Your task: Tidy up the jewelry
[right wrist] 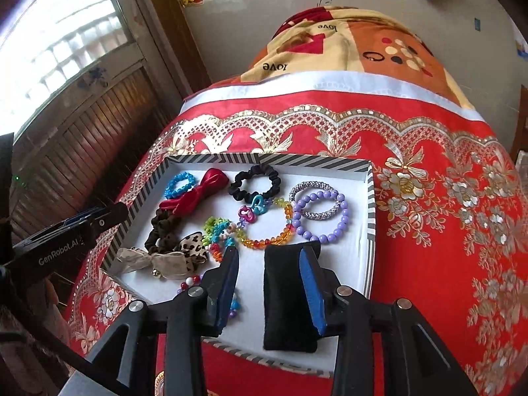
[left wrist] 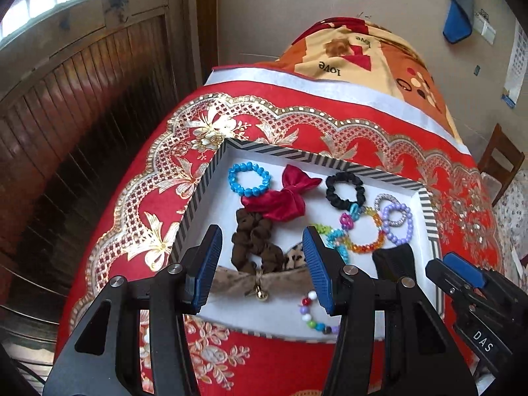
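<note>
- Holding nothing, your left tool (left wrist: 262, 265) hangs above the near part of the tray (left wrist: 204, 181), its blue pads apart with only air between them
- Your right tool (right wrist: 270, 283) has its pads standing partly apart too; a black pouch (right wrist: 287, 300) lies flat in the tray's near right corner, below and between them, and the left pad is clear of it. Whether the right pad still touches the pouch you cannot tell from this view
- The striped-rim tray sits on the red and gold cloth (right wrist: 429, 231) that covers the worktop
- At the tray's far side lie a blue bead bracelet (left wrist: 249, 179), a red bow (left wrist: 283, 198) and a black scrunchie (left wrist: 345, 188), side by side
- A lilac bead bracelet (right wrist: 321, 216) overlaps a silver ring band (right wrist: 313, 191) near the right wall
- A brown scrunchie (left wrist: 254, 244), a leopard-print bow (right wrist: 191, 247) and a beige bow with a small bell (left wrist: 260, 283) lie at the left and near side
- Multicoloured bead strands (right wrist: 264, 227) run through the middle
</note>
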The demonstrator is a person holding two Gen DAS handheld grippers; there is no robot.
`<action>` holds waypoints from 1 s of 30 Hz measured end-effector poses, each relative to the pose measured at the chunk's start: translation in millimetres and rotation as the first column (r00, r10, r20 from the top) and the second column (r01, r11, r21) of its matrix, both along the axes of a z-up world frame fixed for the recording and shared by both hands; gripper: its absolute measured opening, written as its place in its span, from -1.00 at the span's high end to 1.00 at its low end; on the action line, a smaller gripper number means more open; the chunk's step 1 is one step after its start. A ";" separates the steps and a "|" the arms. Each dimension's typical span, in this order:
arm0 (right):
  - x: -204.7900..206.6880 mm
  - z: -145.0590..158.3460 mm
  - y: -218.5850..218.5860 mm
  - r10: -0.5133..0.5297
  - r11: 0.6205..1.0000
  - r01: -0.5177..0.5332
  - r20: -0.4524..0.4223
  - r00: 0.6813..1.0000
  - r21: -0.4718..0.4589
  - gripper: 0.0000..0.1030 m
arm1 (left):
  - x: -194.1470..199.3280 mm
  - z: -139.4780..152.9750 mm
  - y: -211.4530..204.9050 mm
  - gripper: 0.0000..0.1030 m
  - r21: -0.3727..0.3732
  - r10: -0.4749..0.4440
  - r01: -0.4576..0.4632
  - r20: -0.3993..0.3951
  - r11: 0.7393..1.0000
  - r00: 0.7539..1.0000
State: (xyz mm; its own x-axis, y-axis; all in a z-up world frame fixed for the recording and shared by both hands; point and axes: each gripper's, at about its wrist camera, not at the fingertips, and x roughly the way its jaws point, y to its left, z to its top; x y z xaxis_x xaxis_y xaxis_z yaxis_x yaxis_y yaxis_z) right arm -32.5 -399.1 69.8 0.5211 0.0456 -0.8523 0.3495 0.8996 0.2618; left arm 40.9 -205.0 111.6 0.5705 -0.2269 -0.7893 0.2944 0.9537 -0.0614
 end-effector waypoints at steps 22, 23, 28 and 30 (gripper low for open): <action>-34.7 42.0 46.9 -0.083 0.992 0.086 0.037 0.996 -0.091 0.18 | -58.8 18.9 25.8 0.02 0.036 -0.037 0.034 0.069 0.999 0.997; -35.7 43.8 49.5 -0.083 0.992 0.086 0.038 0.996 -0.096 0.18 | -60.1 19.7 27.7 0.02 0.035 -0.035 0.033 0.069 0.999 0.997; -42.0 49.8 61.3 -0.083 0.990 0.088 0.048 0.995 -0.109 0.18 | -67.7 24.7 36.1 0.02 0.036 -0.036 0.033 0.078 0.999 0.996; -44.4 51.3 64.5 -0.086 0.990 0.091 0.051 0.995 -0.111 0.17 | -71.0 26.5 38.8 0.02 0.036 -0.037 0.035 0.082 0.999 0.996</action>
